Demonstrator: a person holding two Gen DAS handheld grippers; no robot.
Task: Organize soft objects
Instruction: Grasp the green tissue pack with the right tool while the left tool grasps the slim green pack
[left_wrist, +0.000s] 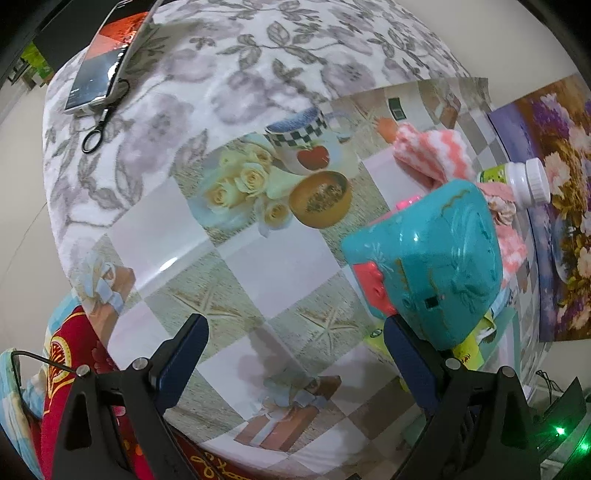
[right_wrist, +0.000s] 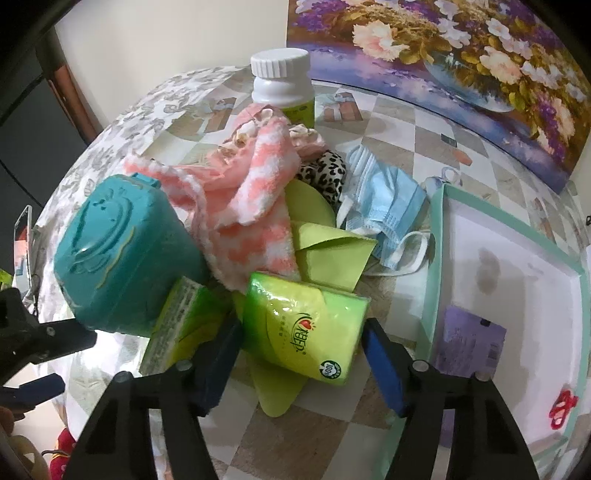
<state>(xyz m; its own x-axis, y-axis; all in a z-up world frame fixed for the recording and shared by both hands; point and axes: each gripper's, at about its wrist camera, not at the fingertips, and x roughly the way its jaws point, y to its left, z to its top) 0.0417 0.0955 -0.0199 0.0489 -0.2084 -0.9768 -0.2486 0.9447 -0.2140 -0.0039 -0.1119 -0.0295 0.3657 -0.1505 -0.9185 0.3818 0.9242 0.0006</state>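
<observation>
Your right gripper (right_wrist: 301, 354) jaws, part open, straddle the green plastic-wrapped tissue pack (right_wrist: 308, 328); whether the pads press it, can't tell.

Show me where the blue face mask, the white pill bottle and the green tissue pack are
blue face mask (right_wrist: 388, 210), right wrist view, on its pleated front.
white pill bottle (right_wrist: 282, 86), right wrist view, on its white body below the cap.
green tissue pack (right_wrist: 303, 325), right wrist view, on its printed plastic face.
</observation>
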